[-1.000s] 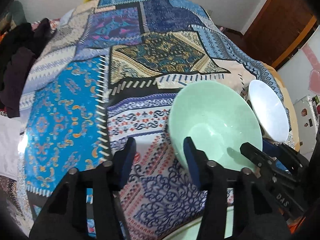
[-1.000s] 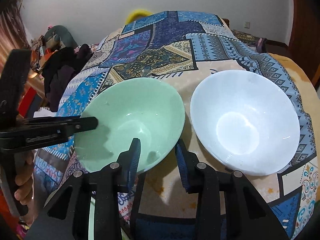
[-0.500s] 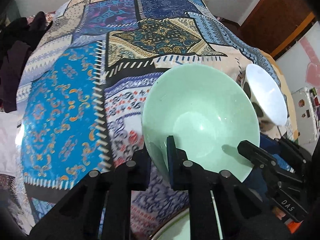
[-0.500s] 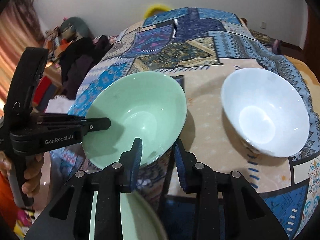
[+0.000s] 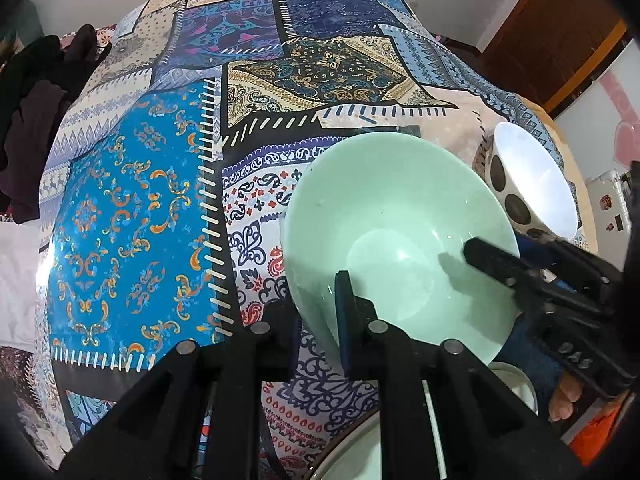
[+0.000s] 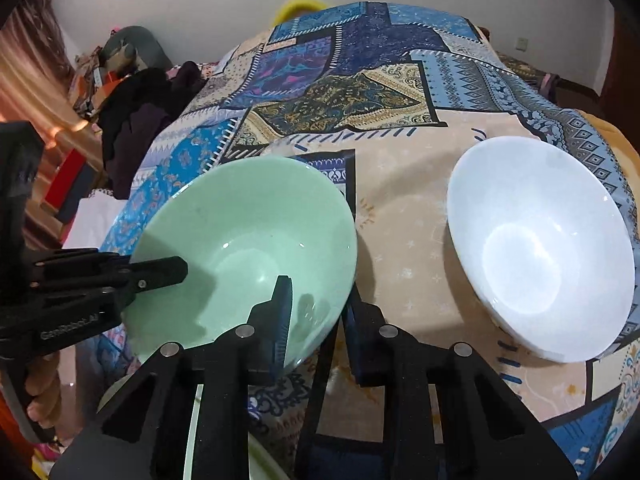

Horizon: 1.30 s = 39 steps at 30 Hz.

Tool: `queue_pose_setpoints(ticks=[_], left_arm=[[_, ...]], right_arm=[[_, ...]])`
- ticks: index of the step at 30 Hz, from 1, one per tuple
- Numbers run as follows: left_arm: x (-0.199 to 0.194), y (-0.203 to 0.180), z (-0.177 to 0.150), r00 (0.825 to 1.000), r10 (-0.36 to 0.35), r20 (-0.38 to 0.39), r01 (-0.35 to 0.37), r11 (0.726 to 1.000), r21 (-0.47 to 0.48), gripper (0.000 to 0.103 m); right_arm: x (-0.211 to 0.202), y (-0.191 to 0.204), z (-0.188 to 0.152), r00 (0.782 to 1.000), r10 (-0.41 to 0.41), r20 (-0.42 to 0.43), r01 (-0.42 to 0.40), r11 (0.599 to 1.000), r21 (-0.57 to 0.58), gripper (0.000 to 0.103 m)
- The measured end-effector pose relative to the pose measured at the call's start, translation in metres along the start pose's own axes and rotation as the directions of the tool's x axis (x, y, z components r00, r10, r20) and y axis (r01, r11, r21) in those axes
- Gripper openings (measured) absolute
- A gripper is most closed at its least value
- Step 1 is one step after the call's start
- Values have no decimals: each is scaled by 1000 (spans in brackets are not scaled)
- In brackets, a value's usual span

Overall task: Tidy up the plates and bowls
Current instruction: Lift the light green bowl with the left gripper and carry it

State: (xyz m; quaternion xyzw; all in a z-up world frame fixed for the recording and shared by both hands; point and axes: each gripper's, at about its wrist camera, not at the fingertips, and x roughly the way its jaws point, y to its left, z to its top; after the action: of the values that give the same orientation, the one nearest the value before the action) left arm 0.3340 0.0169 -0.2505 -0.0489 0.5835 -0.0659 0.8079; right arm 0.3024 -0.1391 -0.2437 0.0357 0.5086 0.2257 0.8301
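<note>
"GenRobot.AI" lettering on left gripper (image 6: 160, 276) clamping green bowl (image 6: 244, 248)

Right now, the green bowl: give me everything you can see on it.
The green bowl is pale mint, glossy, ceramic-looking, wide and deep, empty apart from tiny specks. It sits upright, slightly tilted, over the patchwork tablecloth. The left gripper and right gripper each pinch its rim on opposite sides, one finger inside, one outside. The white bowl stands apart from it.
</note>
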Motion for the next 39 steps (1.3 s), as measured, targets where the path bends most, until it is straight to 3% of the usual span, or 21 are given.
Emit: queue_pose_setpoints(ticks=[9,21,39], left_arm=[[-9,-2,-5,1000,-2,23,2,1000,-2,15],[-68,-6,-23,992,-24,124,27,999,-18,15],[-163,20,-91,968,-2,249,23,996,-83,15]], right_arm=[[-23,6,-4,1000,-2,28,2,1000,6,20],[-76,37,-6,992,-2,123,6,999,-33,20],[-120,103,-30,981,62,185,-37,990,-135,21]])
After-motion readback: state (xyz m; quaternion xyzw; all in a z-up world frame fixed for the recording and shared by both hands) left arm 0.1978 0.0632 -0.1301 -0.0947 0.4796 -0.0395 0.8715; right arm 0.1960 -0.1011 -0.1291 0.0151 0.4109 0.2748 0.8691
